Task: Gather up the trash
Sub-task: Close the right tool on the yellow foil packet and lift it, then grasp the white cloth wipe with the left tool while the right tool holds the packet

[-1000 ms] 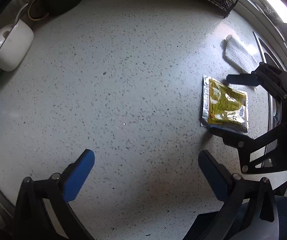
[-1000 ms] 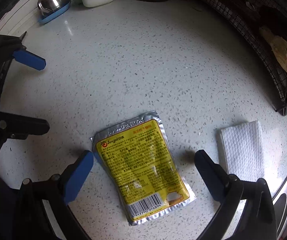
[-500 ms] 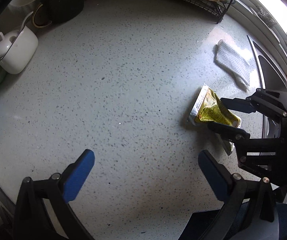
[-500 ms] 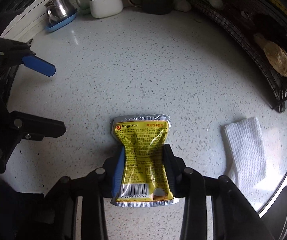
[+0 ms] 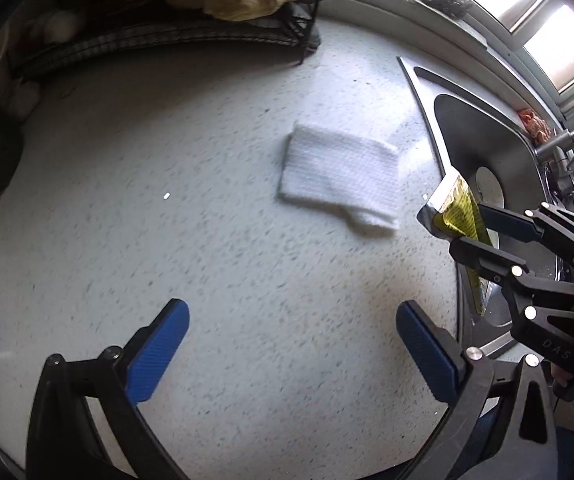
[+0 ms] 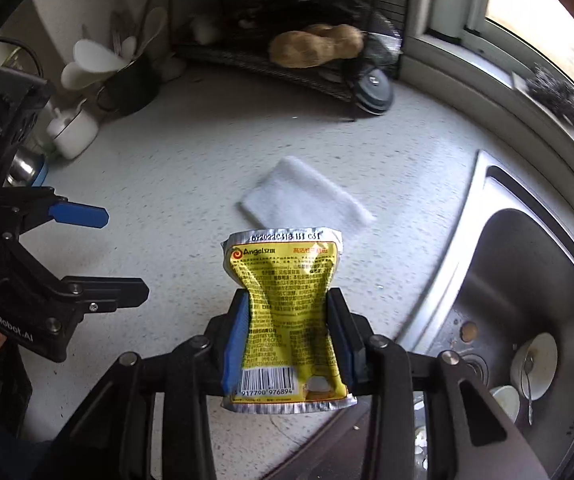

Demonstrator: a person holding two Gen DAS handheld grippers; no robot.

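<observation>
Yellow packet (image 6: 287, 312) is pinched between the pressed-in pads of the right gripper (image 6: 287, 332), held above the counter edge beside the sink (image 6: 527, 280). White paper towel (image 5: 339, 172) is seen flat on the counter (image 5: 207, 220), left of the sink. Left gripper (image 5: 287, 344) jaws are spread, empty.

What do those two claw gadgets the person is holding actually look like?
Both are black frames of linked bars joined by silver rivets, each ending in two fingers faced with blue pads. The left claw has "GenRobot.AI" printed in white on its body, seen from the right wrist; the right claw shows "DAS" lettering, seen from the left wrist.
</observation>
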